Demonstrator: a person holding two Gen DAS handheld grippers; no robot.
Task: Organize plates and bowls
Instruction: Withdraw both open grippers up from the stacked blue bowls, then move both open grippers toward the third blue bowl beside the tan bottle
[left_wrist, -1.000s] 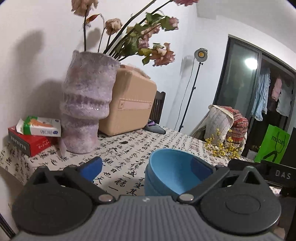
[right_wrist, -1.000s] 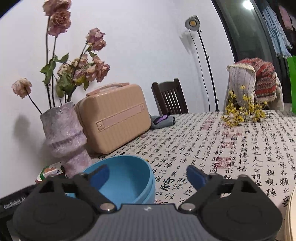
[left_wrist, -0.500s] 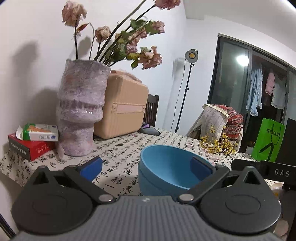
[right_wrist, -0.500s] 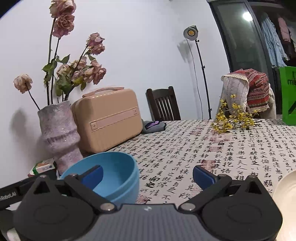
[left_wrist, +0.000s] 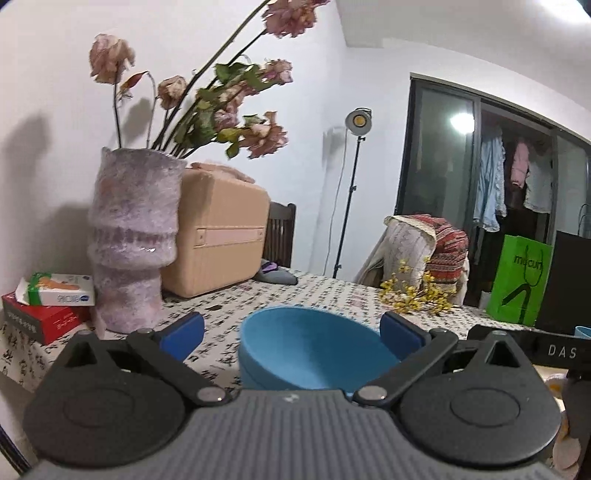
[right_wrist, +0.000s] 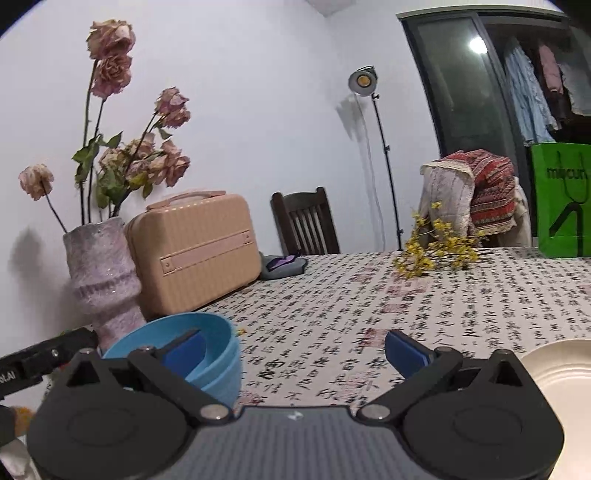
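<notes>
Nearby, smooth round blue bowls (left_wrist: 310, 350) nested, both tools (left_wrist: 291, 330) (right_wrist: 295, 349) spread apart, empty.

The left gripper (left_wrist: 291, 334) has two blue pads (left_wrist: 183, 334) on black link arms with silver pivot screws, two round black discs, and a grey ribbed body at the lower centre of the frame. The right gripper (right_wrist: 295, 350) is built the same.

On the desk (right_wrist: 369, 295), the bowls (right_wrist: 207, 354) sit before the vase (right_wrist: 103, 273); the case (right_wrist: 195, 251) stands right of the vase.
</notes>
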